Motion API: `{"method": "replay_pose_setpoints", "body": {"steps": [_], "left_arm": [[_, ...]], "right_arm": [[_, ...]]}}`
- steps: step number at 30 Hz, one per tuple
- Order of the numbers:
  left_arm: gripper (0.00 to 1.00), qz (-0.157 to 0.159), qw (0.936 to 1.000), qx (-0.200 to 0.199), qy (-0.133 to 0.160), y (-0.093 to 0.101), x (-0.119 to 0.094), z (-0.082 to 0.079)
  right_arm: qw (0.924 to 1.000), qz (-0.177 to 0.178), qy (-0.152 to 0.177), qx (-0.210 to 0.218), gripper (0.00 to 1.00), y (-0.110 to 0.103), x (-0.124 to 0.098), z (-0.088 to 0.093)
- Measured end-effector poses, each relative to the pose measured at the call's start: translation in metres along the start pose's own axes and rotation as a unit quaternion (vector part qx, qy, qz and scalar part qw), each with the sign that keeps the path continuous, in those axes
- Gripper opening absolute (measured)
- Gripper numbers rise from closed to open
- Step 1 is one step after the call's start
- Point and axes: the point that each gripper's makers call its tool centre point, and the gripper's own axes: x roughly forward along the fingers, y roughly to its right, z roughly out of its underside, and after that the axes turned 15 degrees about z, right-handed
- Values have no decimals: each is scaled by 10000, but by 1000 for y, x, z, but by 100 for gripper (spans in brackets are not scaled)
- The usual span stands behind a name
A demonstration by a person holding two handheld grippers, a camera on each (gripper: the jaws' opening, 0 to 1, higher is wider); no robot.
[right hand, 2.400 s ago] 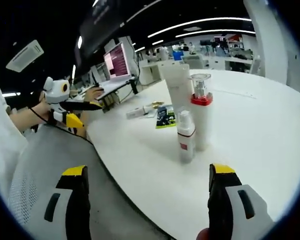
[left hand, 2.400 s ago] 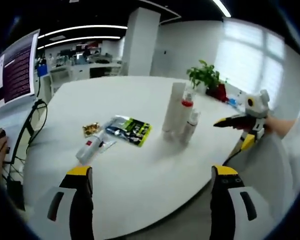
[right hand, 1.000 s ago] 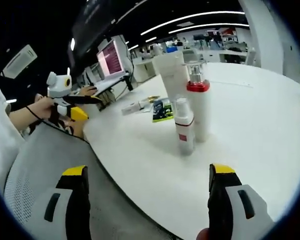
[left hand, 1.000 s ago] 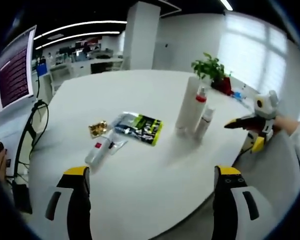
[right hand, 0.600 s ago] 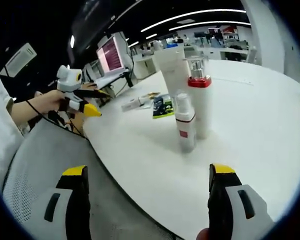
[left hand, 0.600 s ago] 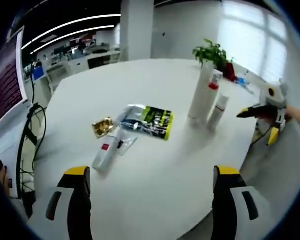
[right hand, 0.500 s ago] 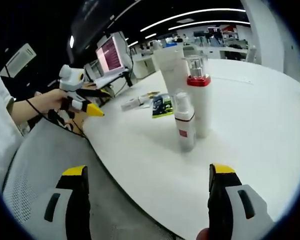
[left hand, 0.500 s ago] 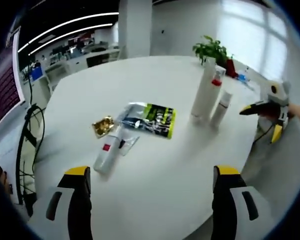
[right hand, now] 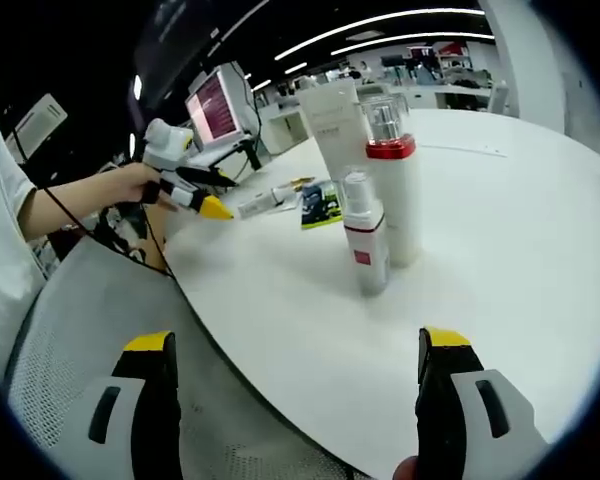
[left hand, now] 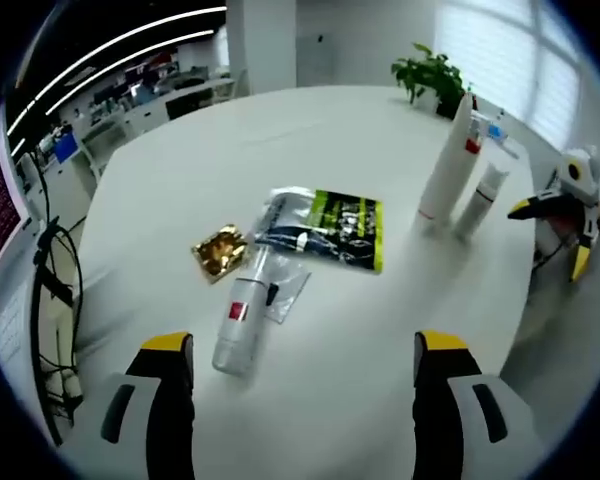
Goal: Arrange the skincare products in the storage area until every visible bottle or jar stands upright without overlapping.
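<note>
**Left tongs lined up on the fallen bottle**

The left tongs (left hand: 300, 375), jaws apart, hovered above the white red-labelled bottle (left hand: 242, 322) lying flat on the white worktop (left hand: 310, 140). Right tongs (right hand: 298, 385) gaped, empty. The next move called for gripping it, then standing it upright.

Left tongs (right hand: 212, 205) carried forward from beyond the rim of the surface (right hand: 500, 250) to above it, now nearer the lying tube (left hand: 242, 325) than before, jaws as wide apart as earlier. Seen from the right tongs (right hand: 292, 400), reached in from the chair side toward that tube (right hand: 263, 202). Tube, pouch and standing bottles unmoved.
</note>
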Motion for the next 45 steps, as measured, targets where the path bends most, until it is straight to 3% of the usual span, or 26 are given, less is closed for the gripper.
{"method": "replay_pose_setpoints", "body": {"steps": [11,18,45], "left_arm": [[67,119,9987,46,-488,-31,20,4],[61,291,9961,42,-833,-34,26,10],[39,209,9848,254,-1705,-58,46,12]], "right_arm": [[9998,130,-40,122,99,7,1,4],[9997,178,-37,137,99,9,1,5],[9995,234,-84,185,98,11,2,7]]}}
